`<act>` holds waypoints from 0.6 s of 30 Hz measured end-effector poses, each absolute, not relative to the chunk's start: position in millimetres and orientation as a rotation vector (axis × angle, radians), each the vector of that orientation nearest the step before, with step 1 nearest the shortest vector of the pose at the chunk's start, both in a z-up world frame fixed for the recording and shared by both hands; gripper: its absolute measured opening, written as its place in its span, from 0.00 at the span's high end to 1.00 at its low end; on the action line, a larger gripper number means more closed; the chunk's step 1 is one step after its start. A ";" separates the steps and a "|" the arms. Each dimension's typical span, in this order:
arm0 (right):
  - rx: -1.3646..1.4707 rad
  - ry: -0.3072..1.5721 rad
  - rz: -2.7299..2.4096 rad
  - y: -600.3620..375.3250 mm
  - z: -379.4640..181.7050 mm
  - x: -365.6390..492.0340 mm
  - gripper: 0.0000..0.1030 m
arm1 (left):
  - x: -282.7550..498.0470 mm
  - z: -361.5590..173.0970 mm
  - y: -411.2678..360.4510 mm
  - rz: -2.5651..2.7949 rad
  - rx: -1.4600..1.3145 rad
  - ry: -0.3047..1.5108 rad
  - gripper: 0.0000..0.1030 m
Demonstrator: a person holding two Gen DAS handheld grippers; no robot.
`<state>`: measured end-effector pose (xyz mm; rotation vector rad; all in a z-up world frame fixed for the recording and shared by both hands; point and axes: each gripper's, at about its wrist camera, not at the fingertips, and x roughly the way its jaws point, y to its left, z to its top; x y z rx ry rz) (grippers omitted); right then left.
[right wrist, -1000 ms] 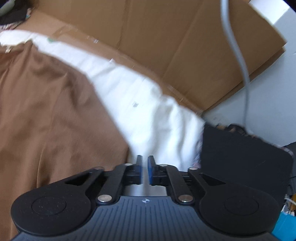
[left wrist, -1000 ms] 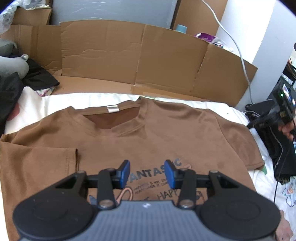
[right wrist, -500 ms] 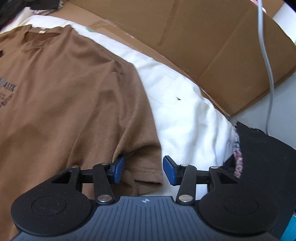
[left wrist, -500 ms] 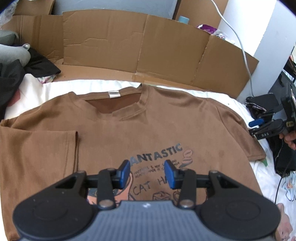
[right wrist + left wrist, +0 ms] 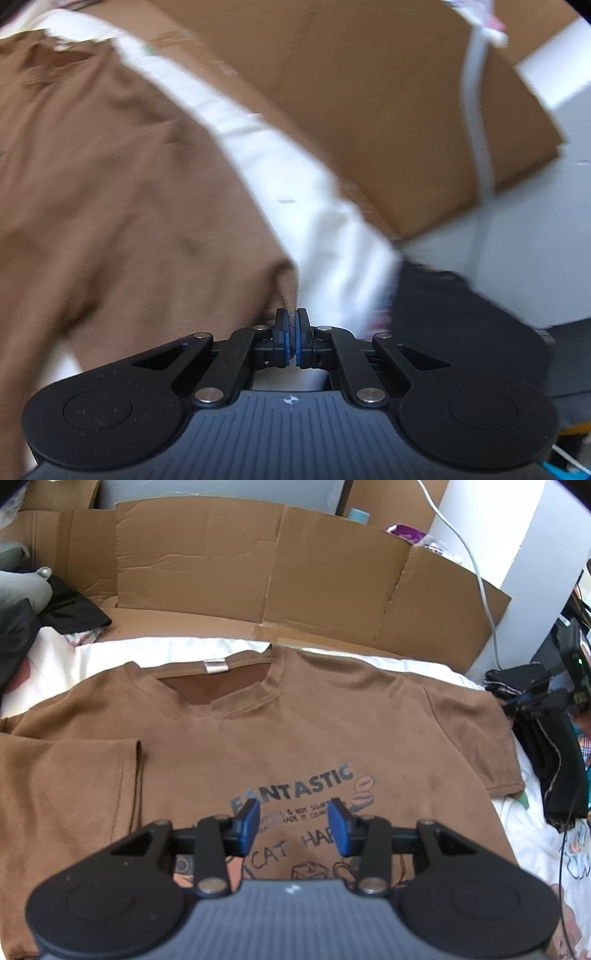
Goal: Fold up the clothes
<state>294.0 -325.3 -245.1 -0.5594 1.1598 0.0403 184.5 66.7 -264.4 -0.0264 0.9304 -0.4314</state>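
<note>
Here we have the right gripper pinched shut on the sleeve hem of the brown T-shirt, which lies face up on the white sheet; the left gripper hovers spread above the print. Next, we judge, the sleeve folds inward; the cardboard wall bounds the far edge.

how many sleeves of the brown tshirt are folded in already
1. The left sleeve lies folded over the brown t-shirt; the right sleeve is spread out, its edge pinched in the right gripper.
</note>
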 end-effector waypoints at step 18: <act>-0.356 1.125 0.063 -342.2 -219.4 317.3 0.57 | 238.7 -250.1 33.1 -0.461 0.034 0.841 0.58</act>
